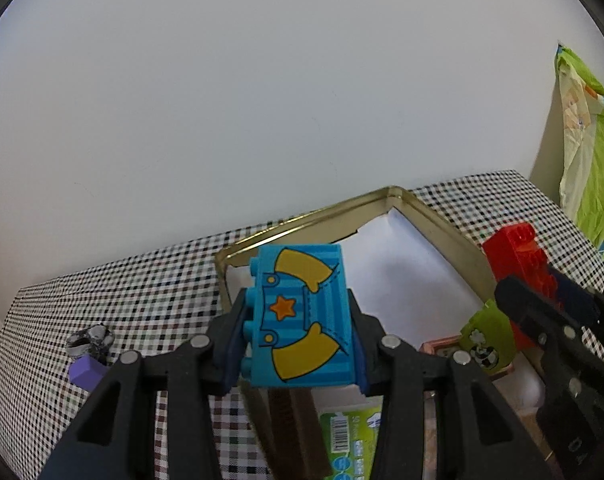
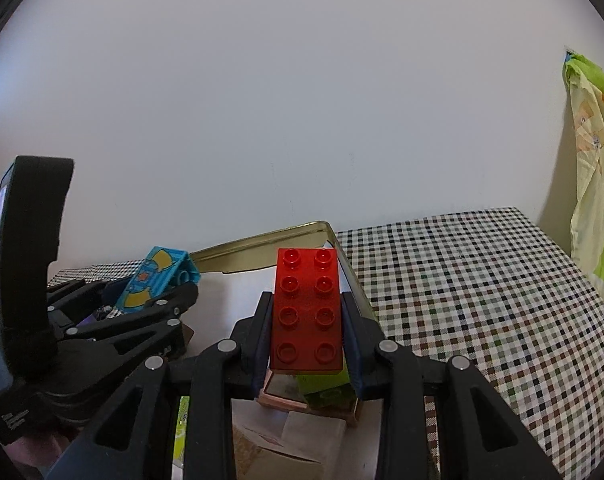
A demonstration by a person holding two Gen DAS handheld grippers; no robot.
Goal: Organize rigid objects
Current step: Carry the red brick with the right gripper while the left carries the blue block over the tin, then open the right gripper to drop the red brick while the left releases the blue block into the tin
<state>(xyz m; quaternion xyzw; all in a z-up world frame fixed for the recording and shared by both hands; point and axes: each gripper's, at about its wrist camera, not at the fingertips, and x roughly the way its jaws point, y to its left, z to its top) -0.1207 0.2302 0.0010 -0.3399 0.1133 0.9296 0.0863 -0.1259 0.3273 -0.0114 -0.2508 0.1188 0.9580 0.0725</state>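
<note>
Left tongs (image 1: 298, 320) clamp the blue printed brick (image 1: 302, 312) at frame centre, above the gold tin (image 1: 434, 232). Right tongs (image 2: 307, 320) squeeze the red brick (image 2: 306, 312), mid-frame, over the tin on the checked counter (image 2: 482, 300).

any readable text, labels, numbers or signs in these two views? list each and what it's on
Green packet: barcode and white print, too blurred to read.
Right gripper body, seen from the left wrist: pale embossed letters, unreadable.
Left gripper handle, seen from the right wrist: small pale lettering, too blurred.
Blue brick: orange star and yellow sleeves, no words.
Green tile: cartoon picture, no legible text.
Red brick: stud marks too small to read.
</note>
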